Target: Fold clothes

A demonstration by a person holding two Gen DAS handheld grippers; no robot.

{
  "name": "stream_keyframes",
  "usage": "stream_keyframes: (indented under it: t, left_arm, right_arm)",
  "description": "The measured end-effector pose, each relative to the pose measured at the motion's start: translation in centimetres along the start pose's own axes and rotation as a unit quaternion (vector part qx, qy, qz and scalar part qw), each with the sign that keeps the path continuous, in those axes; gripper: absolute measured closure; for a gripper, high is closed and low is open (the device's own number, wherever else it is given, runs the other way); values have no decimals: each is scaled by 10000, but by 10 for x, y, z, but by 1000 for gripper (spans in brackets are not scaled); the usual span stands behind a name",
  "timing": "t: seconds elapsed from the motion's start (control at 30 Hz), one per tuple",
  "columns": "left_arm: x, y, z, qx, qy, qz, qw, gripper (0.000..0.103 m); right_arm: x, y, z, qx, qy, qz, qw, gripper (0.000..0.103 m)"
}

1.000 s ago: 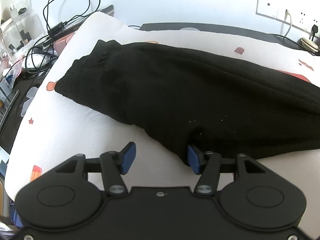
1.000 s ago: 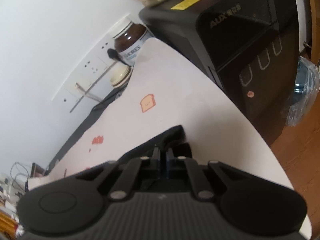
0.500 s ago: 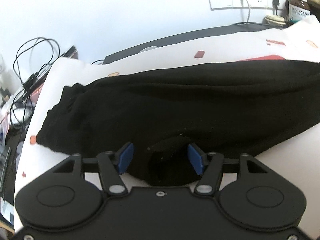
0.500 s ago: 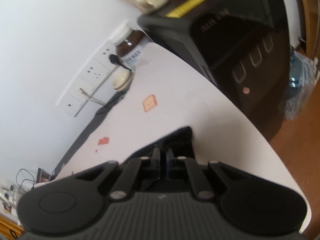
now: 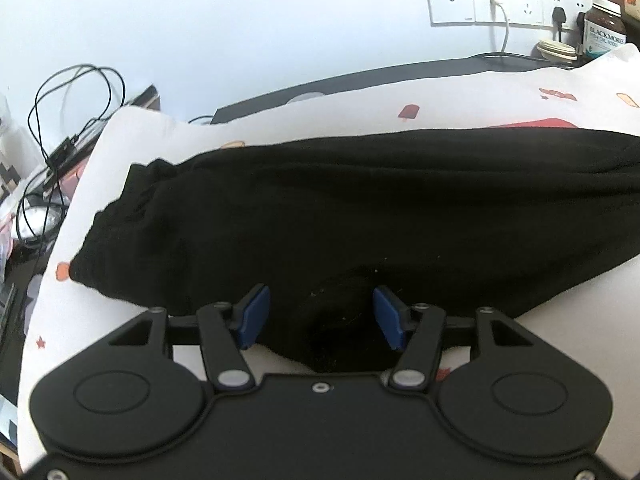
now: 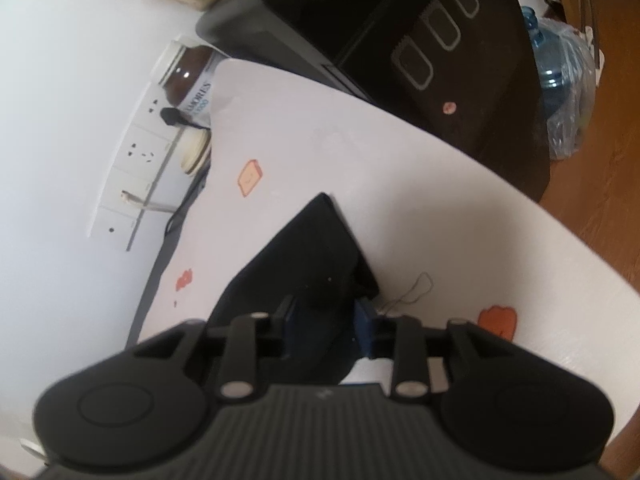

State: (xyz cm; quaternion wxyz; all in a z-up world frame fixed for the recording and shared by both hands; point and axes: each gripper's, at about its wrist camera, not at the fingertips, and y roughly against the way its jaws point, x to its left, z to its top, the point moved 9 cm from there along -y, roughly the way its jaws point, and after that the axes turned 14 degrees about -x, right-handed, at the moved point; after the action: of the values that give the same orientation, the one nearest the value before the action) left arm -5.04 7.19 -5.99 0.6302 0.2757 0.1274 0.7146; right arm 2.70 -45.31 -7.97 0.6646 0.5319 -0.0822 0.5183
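Note:
A black garment (image 5: 360, 208) lies stretched across a white printed sheet (image 5: 460, 104). My left gripper (image 5: 320, 318) is low over the garment's near edge. Its blue pads (image 5: 256, 314) stand apart and are closing slightly, with a bulge of black cloth between them; no pinch is visible. In the right wrist view a pointed corner of the garment (image 6: 316, 248) rests on the sheet (image 6: 420, 200). My right gripper (image 6: 325, 322) sits over that corner. Its jaws are opening, with cloth lying loose between the pads.
Wall sockets (image 5: 504, 0) and a brown jar (image 5: 604, 28) stand at the back right. Black cables (image 5: 76, 92) tangle at the left. A black cabinet (image 6: 420, 40) and a bagged water bottle (image 6: 560, 80) stand beyond the sheet's right edge, over a wooden floor (image 6: 608, 208).
The right gripper has gone from shut on the garment corner to jaws apart, and it has sunk toward the sheet. The left gripper has rolled and shifted, so the garment's near edge now lies between its fingers.

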Motion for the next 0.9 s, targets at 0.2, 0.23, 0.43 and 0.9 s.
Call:
stream_keyframes:
  t: [0.2, 0.23, 0.43, 0.9]
  left_arm:
    - [0, 0, 1, -92, -38, -10, 10000, 45]
    - [0, 0, 2, -106, -46, -9, 9999, 45]
    - [-8, 3, 5, -164, -300, -150, 9993, 45]
    - [-23, 7, -5, -200, -1371, -189, 9902, 43]
  right_arm:
    - [-7, -13, -7, -70, -198, -160, 9997, 78]
    - [-7, -15, -8, -101, -216, -175, 9996, 88]
    - [14, 4, 3, -524, -218, 206, 9982, 97]
    - [88, 49, 48, -1299, -391, 1351, 9815, 98]
